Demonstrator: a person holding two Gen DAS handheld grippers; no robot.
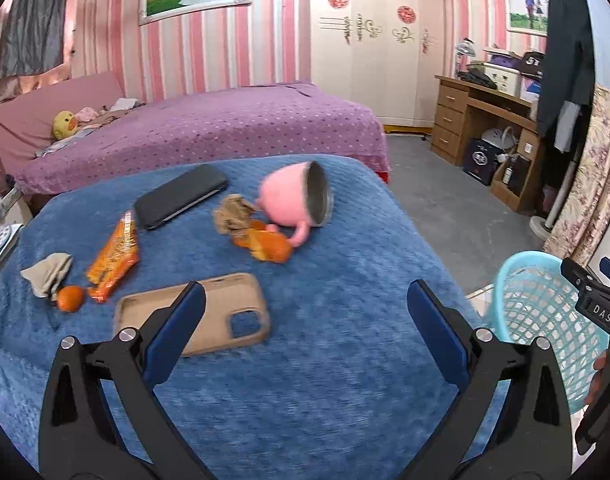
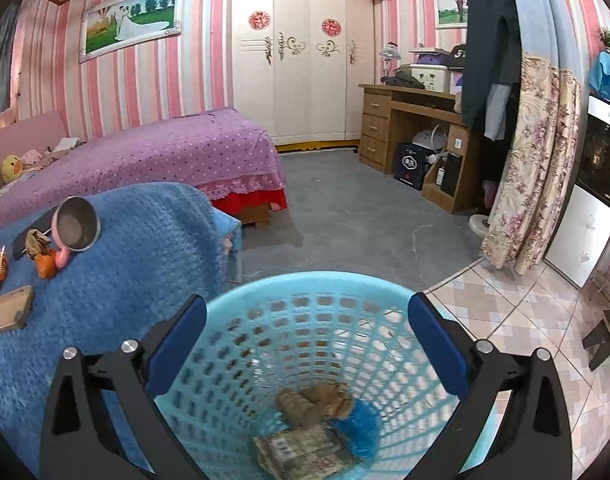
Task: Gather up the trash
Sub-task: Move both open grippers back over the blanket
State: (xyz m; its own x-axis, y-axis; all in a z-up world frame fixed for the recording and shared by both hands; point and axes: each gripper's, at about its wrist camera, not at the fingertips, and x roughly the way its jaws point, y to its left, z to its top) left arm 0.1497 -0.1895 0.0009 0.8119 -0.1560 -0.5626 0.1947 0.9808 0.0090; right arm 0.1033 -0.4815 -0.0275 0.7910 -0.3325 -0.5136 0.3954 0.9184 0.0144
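Nearest in the right wrist view, the right hand-held gripper (image 2: pixel 307 320) stands spread wide with nothing between its blue pads, poised over the mouth of a light blue basket (image 2: pixel 317 284). Down in the basket's bottom lie a crumpled brown paper wad (image 2: pixel 317 400), a flattened printed wrapper (image 2: pixel 301 450) nearer than the wad, and a blue scrap (image 2: pixel 359 426) to the right of them. The basket stands on the floor just right of the blue-blanketed counter (image 2: pixel 145 260).

In the left wrist view, the left hand-held gripper (image 1: pixel 305 308) is also wide open and empty, above the near part of the counter. Its left finger overlaps a tan phone case (image 1: pixel 225 312) lying flat, cut-out facing up. Left of the case sit a small orange (image 1: pixel 70 298), a grey-tan crumpled tissue (image 1: pixel 49 274) touching it, and an orange snack wrapper (image 1: pixel 115 258). Farther on, at centre, orange peel (image 1: pixel 269 246) lies against a crumpled brown paper (image 1: pixel 233 214). Just behind them a pink cup (image 1: pixel 293 200) lies on its side, metal-lined mouth facing right; whether anything is inside cannot be told. A black phone (image 1: pixel 181 196) rests at far left. At the right edge, the basket and the right gripper's black body show beside the counter.
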